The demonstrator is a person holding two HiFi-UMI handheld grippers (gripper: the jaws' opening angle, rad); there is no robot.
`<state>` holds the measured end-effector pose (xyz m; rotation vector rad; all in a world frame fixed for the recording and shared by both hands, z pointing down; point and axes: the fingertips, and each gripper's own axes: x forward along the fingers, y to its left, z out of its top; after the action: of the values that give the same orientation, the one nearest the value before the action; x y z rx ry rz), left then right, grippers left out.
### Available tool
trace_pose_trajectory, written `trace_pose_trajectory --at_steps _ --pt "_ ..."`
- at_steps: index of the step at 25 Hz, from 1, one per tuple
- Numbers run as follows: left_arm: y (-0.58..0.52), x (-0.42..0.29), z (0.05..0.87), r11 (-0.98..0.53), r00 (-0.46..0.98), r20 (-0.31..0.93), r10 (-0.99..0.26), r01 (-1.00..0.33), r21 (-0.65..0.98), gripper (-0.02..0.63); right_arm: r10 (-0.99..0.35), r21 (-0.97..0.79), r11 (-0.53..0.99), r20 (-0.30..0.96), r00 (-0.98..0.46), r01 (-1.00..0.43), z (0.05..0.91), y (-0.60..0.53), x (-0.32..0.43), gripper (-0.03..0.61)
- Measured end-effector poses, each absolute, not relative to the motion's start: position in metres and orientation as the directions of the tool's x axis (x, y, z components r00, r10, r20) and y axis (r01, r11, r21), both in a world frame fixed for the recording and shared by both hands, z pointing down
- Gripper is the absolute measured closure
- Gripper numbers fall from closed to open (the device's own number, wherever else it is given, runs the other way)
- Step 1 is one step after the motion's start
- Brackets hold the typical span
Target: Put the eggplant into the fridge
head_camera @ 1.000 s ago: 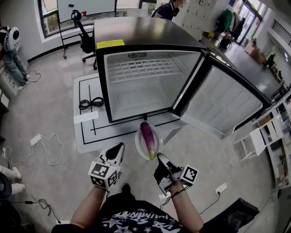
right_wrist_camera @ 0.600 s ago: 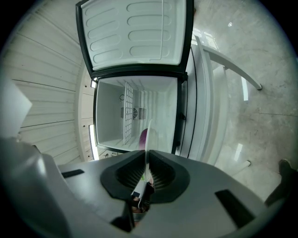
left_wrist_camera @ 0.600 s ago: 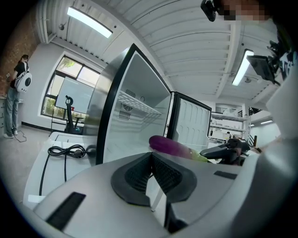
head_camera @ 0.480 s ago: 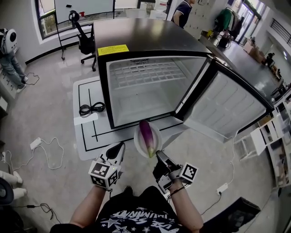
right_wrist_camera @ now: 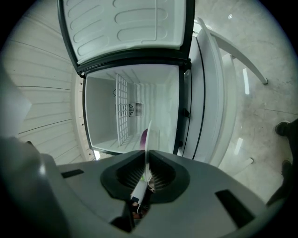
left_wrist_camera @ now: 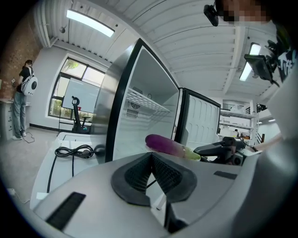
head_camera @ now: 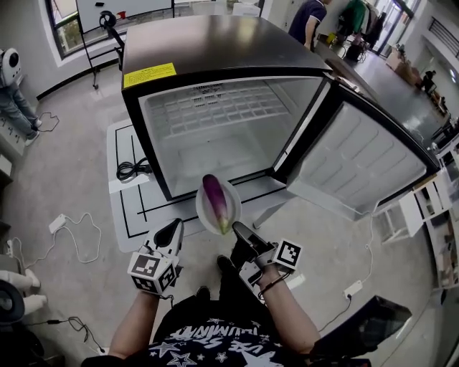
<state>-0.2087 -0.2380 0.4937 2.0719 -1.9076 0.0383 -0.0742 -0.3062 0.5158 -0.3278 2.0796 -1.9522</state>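
Compared with a second ago, the fridge (head_camera: 215,46) fills more of the head view. The plate (head_camera: 204,212) has moved up to it, and its far rim now overlaps the lower edge of the fridge's opening instead of sitting well short of it. Both grippers have come closer to the fridge along with the plate. A person (head_camera: 310,16) who stood behind the fridge's back edge now stands behind its back right corner.

The fridge is open, with its door (head_camera: 358,158) swung wide to the right of the opening. Inside, a white wire shelf (head_camera: 208,107) spans the upper part of the cavity. A yellow label (head_camera: 149,74) sits on the top front edge of the fridge, toward its left corner.

The white plate carries the eggplant (head_camera: 214,199), which lies lengthwise with its purple end toward the fridge and its green end away from it. The right gripper (head_camera: 237,231) pinches the rim of the plate on the side away from the fridge. Its own view shows the plate edge-on between the two pads.

The left gripper (head_camera: 171,233) is in front of the fridge, left of the plate and apart from it. Its jaws are pressed together with nothing between them.

A coiled black cable (head_camera: 129,170) lies on the white floor mat (head_camera: 118,208) just left of the fridge's lower left corner.
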Motion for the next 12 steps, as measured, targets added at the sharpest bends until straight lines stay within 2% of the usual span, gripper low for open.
trace_pose_trajectory --at_steps 12 --pt "-0.283 -0.215 0.5 0.055 0.004 0.253 -0.967 -0.972 0.226 0.604 -0.207 -0.998 0.058 -0.033 -0.978 0.022 0.519 -0.368 -0.106 0.557"
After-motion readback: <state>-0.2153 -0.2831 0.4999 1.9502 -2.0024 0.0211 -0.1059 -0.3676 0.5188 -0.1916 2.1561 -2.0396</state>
